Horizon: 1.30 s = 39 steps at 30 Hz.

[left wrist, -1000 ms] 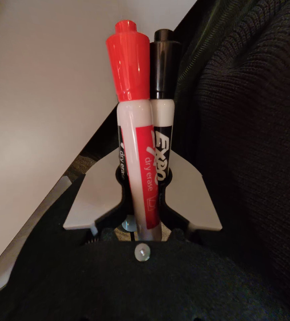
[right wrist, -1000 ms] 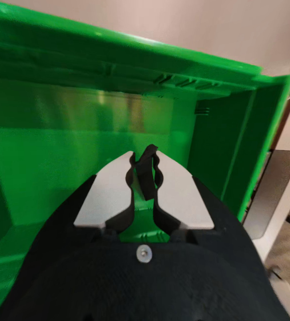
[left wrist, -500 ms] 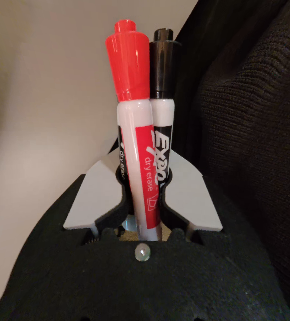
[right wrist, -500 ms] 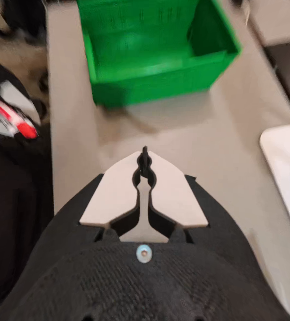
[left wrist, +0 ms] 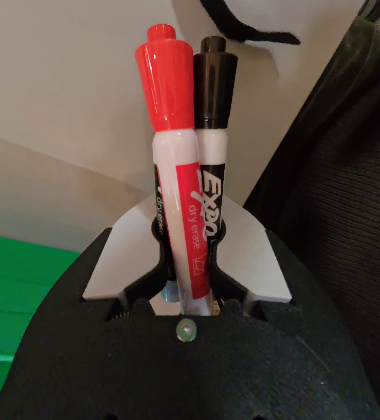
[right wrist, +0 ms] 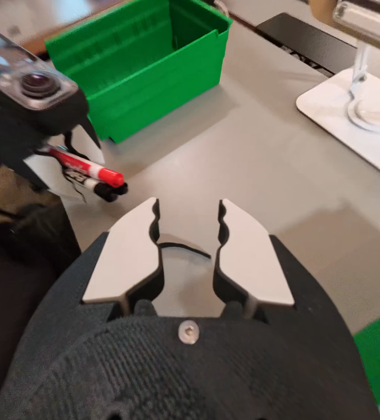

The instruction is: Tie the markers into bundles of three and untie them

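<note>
We see our left gripper [left wrist: 187, 229] with its jaws pinching two dry-erase markers side by side: a white-barrelled plastic marker with a glossy red cap [left wrist: 173, 145] and, touching it on the right, a white-barrelled plastic marker with a black cap [left wrist: 214, 109]. Both point forward along the jaws, caps outward, gripped at the lower part of their barrels. They look light and stiff, and their smooth round barrels seem likely to roll or slip against each other, so a hold across both barrels near the middle, as here, looks the safest.

In the right wrist view our right gripper [right wrist: 187, 218] has its jaws spread wide and holds nothing, hovering above a pale grey table [right wrist: 241, 163]. A thin black strap [right wrist: 184, 248] lies on the table between the jaws. The left gripper [right wrist: 70, 168] shows at the left edge, near a deep bright green plastic bin [right wrist: 143, 77] that stands on the table. A white flat stand base [right wrist: 334, 122] sits at the right, well apart from the bin.

Half a second ago the right jaws were pressed together on the black strap; now they are apart and the strap lies loose. The left grip on the markers is unchanged, though a green surface [left wrist: 14, 295] now shows at the lower left of its view.
</note>
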Available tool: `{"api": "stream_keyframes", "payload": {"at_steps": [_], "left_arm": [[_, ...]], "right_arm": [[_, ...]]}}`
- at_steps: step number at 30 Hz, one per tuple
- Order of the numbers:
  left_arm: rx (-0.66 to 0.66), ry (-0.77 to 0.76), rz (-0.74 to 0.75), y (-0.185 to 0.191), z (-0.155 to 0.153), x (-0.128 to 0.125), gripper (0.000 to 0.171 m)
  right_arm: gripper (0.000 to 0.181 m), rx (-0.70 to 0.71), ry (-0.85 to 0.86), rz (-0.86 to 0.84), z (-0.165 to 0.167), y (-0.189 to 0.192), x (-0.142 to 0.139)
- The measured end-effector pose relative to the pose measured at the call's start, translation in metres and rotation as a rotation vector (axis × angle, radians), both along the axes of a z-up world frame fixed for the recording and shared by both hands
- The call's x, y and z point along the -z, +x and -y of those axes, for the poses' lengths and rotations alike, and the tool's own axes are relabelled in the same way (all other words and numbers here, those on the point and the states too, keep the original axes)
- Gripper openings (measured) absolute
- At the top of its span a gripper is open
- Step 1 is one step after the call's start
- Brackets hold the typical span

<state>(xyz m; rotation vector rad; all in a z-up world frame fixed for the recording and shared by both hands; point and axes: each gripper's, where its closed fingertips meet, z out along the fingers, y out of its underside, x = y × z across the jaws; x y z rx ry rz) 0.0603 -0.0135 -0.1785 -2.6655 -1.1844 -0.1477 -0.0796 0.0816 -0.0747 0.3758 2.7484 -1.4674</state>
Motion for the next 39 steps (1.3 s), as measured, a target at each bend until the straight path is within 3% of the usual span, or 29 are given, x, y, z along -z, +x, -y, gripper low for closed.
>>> {"api": "stream_keyframes", "payload": {"at_steps": [6,11,14,18,21,23,24,25,28,31,35,39], "left_arm": [[0.085,-0.085,0.069,-0.016,0.01,0.014,0.045],[0.154,-0.159,-0.032,-0.031,0.017,0.016,0.045],[0.216,-0.098,-0.032,-0.02,0.007,0.017,0.045],[0.225,-0.065,0.0,-0.007,0.004,0.023,0.045],[0.213,-0.064,0.031,0.002,0.008,0.029,0.045],[0.202,-0.056,0.041,0.004,0.009,0.03,0.045],[0.197,-0.052,0.044,0.005,0.01,0.03,0.045],[0.192,-0.048,0.046,0.006,0.01,0.03,0.045],[0.184,-0.033,0.047,0.009,0.011,0.029,0.045],[0.182,-0.023,0.056,0.013,0.012,0.03,0.045],[0.176,-0.018,0.054,0.014,0.011,0.029,0.045],[0.172,-0.013,0.06,0.014,0.011,0.029,0.045]], "right_arm": [[0.034,0.241,-0.06,0.087,-0.021,0.013,0.053],[0.034,0.145,0.023,0.172,-0.02,0.057,0.077],[0.04,0.116,0.033,0.208,-0.006,0.081,0.079],[0.049,0.106,0.209,0.05,0.001,0.092,0.104],[0.019,-0.136,0.241,0.0,0.008,0.123,0.11],[0.024,-0.201,0.295,0.076,0.006,0.138,0.122],[0.024,-0.164,0.365,0.07,-0.001,0.13,0.131],[0.008,-0.09,0.396,0.018,-0.008,0.113,0.132],[0.016,0.198,0.415,-0.087,-0.042,0.047,0.119],[0.029,0.352,0.307,-0.019,-0.063,0.011,0.11],[0.043,0.359,0.1,0.067,-0.045,0.006,0.095],[0.045,0.302,0.131,-0.147,-0.028,0.0,0.09]]}}
